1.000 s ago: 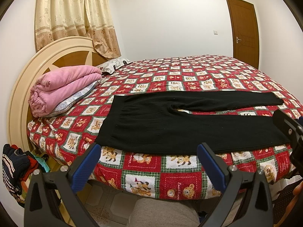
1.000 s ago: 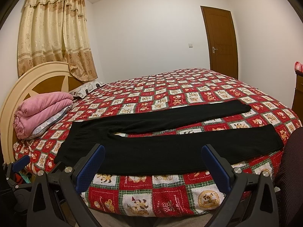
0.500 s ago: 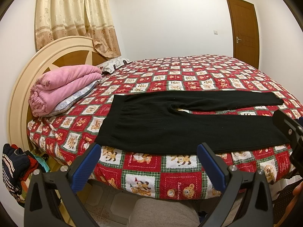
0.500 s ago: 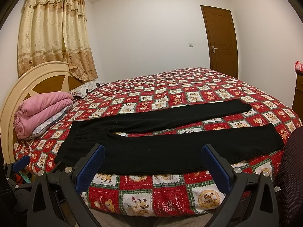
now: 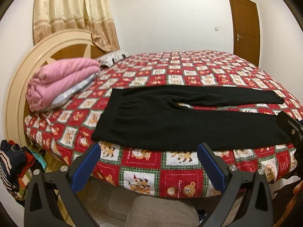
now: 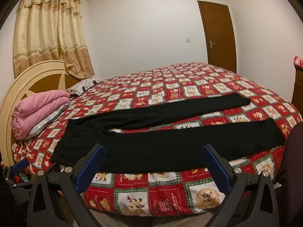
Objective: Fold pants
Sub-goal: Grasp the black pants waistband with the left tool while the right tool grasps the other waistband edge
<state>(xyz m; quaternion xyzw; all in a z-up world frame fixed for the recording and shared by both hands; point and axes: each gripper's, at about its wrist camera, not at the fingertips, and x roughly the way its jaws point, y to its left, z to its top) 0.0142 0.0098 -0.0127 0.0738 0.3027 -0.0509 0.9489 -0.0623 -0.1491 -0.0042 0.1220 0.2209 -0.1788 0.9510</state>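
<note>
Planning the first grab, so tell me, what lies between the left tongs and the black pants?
Only bare bedspread at the bed's near edge separates the open left tongs from the pants, seen in the left wrist view.

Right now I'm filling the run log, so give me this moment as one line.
stage: pre-grasp | pants: flat, unfolded, legs apart on bed | left gripper: open, empty | right gripper: open, empty

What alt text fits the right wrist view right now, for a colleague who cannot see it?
Black pants lie flat and unfolded along the near edge of a bed with a red teddy-bear quilt, legs pointing right. The open right gripper hovers empty before them; a folded pink blanket sits by the headboard.
</note>
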